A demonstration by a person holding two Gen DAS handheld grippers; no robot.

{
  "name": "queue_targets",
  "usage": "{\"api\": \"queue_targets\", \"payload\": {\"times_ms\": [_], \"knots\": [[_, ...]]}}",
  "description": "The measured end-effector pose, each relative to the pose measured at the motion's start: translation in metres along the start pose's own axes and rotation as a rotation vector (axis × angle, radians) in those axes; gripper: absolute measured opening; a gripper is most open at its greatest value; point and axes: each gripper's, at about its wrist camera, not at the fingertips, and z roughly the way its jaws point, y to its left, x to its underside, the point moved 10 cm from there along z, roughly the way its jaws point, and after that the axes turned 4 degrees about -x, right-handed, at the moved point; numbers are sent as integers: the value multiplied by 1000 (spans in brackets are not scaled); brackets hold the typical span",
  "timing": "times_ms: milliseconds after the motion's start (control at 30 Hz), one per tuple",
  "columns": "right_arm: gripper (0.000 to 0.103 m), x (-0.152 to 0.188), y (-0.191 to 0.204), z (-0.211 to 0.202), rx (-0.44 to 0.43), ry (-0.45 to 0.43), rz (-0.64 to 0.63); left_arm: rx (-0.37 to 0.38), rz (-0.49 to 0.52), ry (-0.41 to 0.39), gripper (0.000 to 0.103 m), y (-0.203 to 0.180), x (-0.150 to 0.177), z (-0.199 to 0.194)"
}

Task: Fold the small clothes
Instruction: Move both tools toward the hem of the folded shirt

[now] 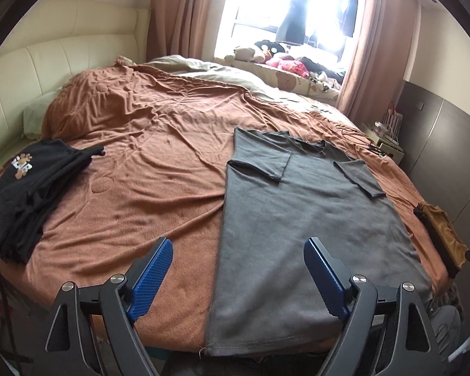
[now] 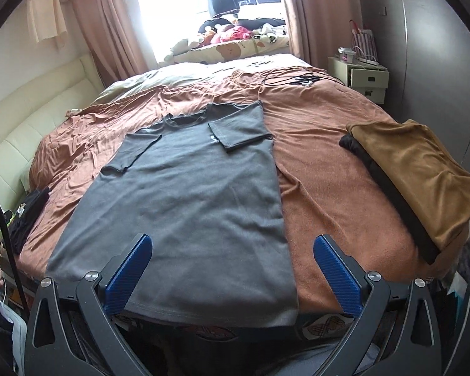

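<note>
The grey T-shirt [image 2: 185, 206] lay flat on the bed's orange blanket [image 1: 134, 144], sleeves folded in, long axis running away from both wide-open, empty grippers, its hem corners nearest: left gripper [image 1: 238, 257] and right gripper [image 2: 232, 250].

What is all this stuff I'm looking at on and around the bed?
grey T-shirt: one, grey, flat mid-bed, sleeves folded in
bedspread: one, rust-orange, covering bed
black clothes: one folded pile, black with paw print, left bed edge
brown garment: one, tan, folded over something black, right bed edge
soft toys: several, mixed colours, window sill
curtains: pair, pink, flanking window
bedside drawers: one, cream, far right
cables: some, black, far side of bed
left tool: blue pads, open, over shirt hem
right tool: blue pads, open, over shirt hem
</note>
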Motion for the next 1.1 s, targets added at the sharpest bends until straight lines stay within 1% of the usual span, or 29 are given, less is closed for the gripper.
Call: {"api": "queue_targets", "payload": {"times_ms": [100,167,200,300,400,533,600,667,700,767,800,833,967,1067,1100], "knots": [[100,15,-3,0,2,20,19,-25,1,7,87,4,16,1],[98,22,-4,-1,6,27,26,-27,-9,26,85,7,27,3],[98,25,-5,-1,10,32,29,-29,-16,36,84,9,33,4],[94,34,-7,-1,11,48,41,-42,-39,49,83,14,47,7],[93,40,-9,-1,-5,60,76,-54,-74,73,83,22,62,12],[93,45,-16,-1,-5,61,102,-33,-134,105,80,32,78,19],[93,47,-19,0,-19,63,126,-34,-162,107,80,39,82,20],[93,52,-21,4,-24,66,143,-15,-198,117,79,45,84,24],[92,53,-22,6,-28,70,150,-3,-212,128,77,48,86,27],[84,58,-26,11,-40,89,174,2,-237,152,72,52,88,34],[79,61,-27,14,-47,97,190,2,-249,163,71,54,89,37],[77,62,-29,17,-56,104,203,3,-264,173,71,56,91,40],[77,64,-34,26,-54,124,234,24,-310,225,66,55,103,48],[77,65,-36,34,-63,133,254,44,-335,276,58,49,116,55],[77,64,-36,36,-60,136,257,52,-341,288,58,47,120,57]]}}
